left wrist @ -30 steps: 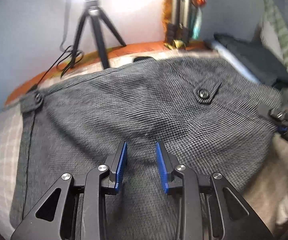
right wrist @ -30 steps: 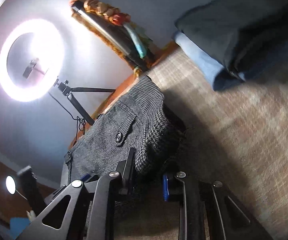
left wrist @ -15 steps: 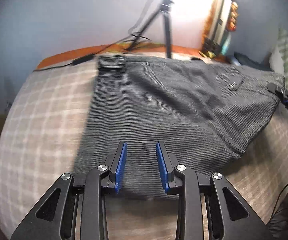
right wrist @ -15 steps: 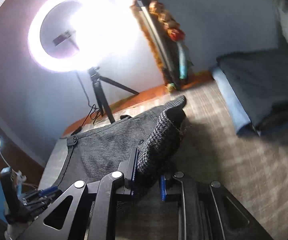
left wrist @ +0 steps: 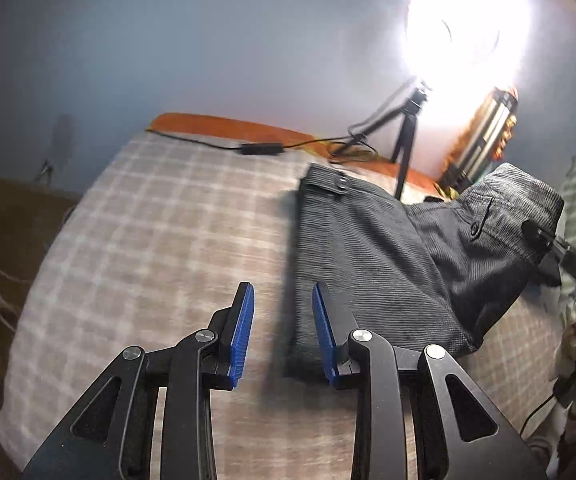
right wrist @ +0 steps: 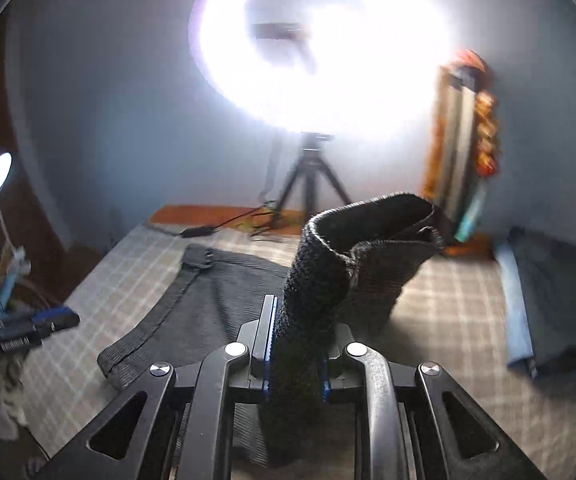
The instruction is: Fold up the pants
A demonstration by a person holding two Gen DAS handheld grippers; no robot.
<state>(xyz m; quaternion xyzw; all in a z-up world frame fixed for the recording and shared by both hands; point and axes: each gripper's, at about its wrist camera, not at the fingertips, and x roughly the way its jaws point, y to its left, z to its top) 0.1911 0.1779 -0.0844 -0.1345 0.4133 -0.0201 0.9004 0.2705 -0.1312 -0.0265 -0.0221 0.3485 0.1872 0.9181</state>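
Note:
Grey corduroy pants [left wrist: 368,264] lie on the checked bed sheet [left wrist: 148,240], waistband tab toward the wall. My left gripper [left wrist: 283,300] is open above the sheet at the pants' left edge, with only bare sheet showing between its blue pads. My right gripper [right wrist: 294,336] is shut on a bunched strip of the pants [right wrist: 216,292], holding that side up in a curled fold [right wrist: 368,240]. In the left wrist view the right gripper [left wrist: 532,232] holds the raised corner at the far right. The left gripper [right wrist: 32,326] appears blurred at the left of the right wrist view.
A ring light on a tripod [right wrist: 308,176] stands at the head of the bed, its cable and switch [left wrist: 260,148] lying on the sheet. Folded dark and blue clothes [right wrist: 548,292] are stacked at the right. A garlanded frame [right wrist: 468,152] leans on the wall. The bed edge drops off at the left.
My left gripper slid left off the pants to the bare sheet beside them. My right gripper closed tighter on the fabric, rolled upright and lifted the pants' right side.

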